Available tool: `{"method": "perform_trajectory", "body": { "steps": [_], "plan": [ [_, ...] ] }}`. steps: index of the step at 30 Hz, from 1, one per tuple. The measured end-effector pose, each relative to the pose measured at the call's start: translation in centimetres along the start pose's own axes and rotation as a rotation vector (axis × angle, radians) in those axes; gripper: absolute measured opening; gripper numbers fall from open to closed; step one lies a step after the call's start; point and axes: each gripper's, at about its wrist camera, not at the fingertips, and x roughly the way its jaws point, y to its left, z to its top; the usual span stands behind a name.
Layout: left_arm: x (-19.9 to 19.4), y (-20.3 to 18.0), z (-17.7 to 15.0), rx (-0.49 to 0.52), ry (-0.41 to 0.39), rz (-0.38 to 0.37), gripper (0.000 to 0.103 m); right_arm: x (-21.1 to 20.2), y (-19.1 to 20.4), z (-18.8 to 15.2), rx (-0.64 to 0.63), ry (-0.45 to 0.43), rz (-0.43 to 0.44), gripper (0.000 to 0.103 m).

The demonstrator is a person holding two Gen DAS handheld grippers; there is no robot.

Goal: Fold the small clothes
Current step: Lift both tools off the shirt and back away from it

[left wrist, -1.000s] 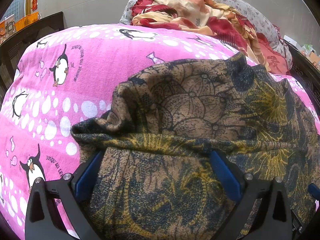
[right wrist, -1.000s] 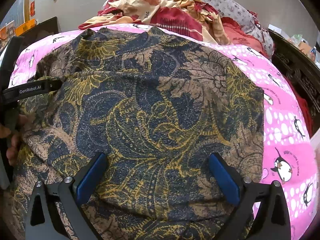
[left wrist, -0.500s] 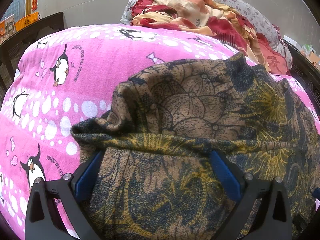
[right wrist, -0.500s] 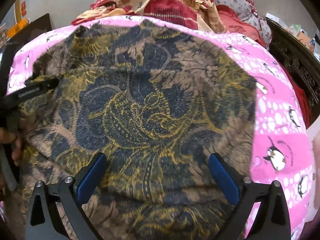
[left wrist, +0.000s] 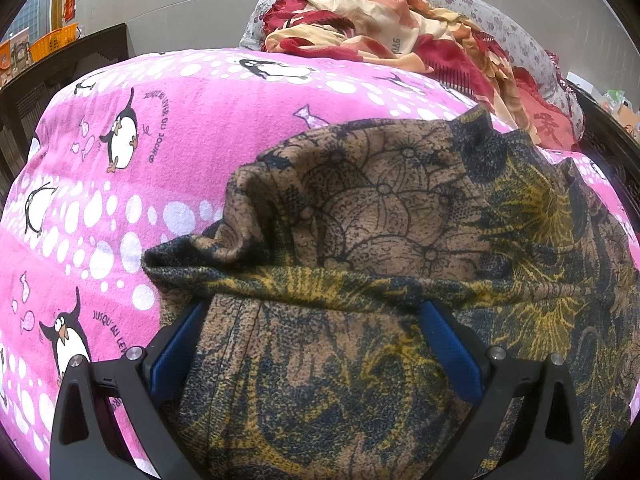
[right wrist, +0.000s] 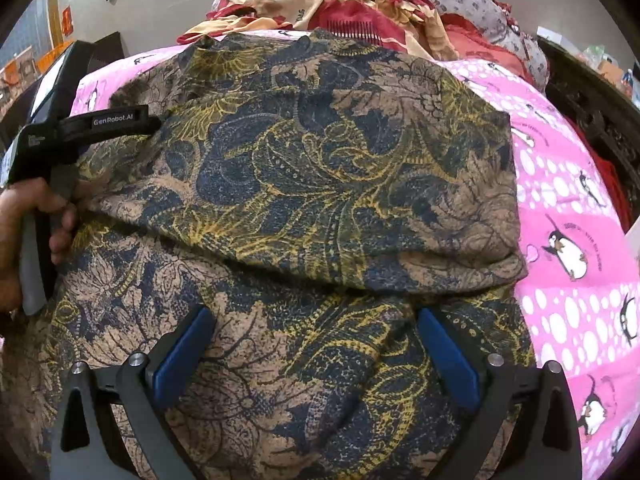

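both claws' tips buried under garment (left wrist: 400, 220), grip unclear.

Both grippers have black frames, silver screws, blue fingers (left wrist: 450, 344); one reads "GenRobot.AI".

Home bedroom — pink penguin bedsheet (left wrist: 192, 152), pillow (left wrist: 500, 12), heaped blanket (left wrist: 380, 12)

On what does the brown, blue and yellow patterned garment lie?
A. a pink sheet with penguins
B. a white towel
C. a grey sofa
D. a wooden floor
A: the patterned garment lies spread on the pink penguin sheet, which shows around its edges in both wrist views.
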Motion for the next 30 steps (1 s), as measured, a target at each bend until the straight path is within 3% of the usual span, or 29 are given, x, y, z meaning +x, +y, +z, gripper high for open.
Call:
{"method": "perform_trajectory", "body": {
  "steps": [4, 7, 11, 14, 17, 21, 24, 28, 30],
  "plan": [
    [0.0, 0.0, 0.2, 0.009, 0.012, 0.006, 0.103, 0.1, 0.0, 0.4, -0.005, 0.028, 0.003, 0.103],
    [-1.5, 0.5, 0.8, 0.046, 0.066, -0.013, 0.103, -0.2, -0.9, 2.3, -0.055, 0.143, -0.002, 0.103],
    [-8.5, 0.8, -0.2, 0.084, -0.029, 0.025, 0.103, -5.5, -2.5, 2.2, -0.106, 0.094, -0.025, 0.103],
    [-15.0, 0.3, -2.5, 0.115, -0.095, 0.062, 0.103, -10.4, -3.7, -0.1, -0.126, 0.050, -0.028, 0.103],
    [-20.6, -0.8, -5.8, 0.095, -0.087, 0.147, 0.103, -12.9, -4.3, -3.2, -0.091, 0.047, -0.046, 0.103],
    [-27.2, -3.6, -11.9, 0.106, -0.059, 0.064, 0.103, -15.2, -3.6, -7.1, -0.046, 0.023, -0.040, 0.103],
    [-29.2, -5.2, -15.3, 0.114, -0.014, 0.019, 0.103, -16.5, -2.1, -9.3, -0.047, 0.003, -0.130, 0.103],
    [-29.2, -5.9, -17.8, 0.094, 0.082, -0.010, 0.103, -18.0, -0.6, -10.6, -0.062, -0.021, -0.171, 0.103],
    [-29.3, -6.4, -19.1, 0.107, 0.094, 0.008, 0.103, -18.3, -0.1, -10.9, -0.079, -0.024, -0.185, 0.103]
  ]
}}
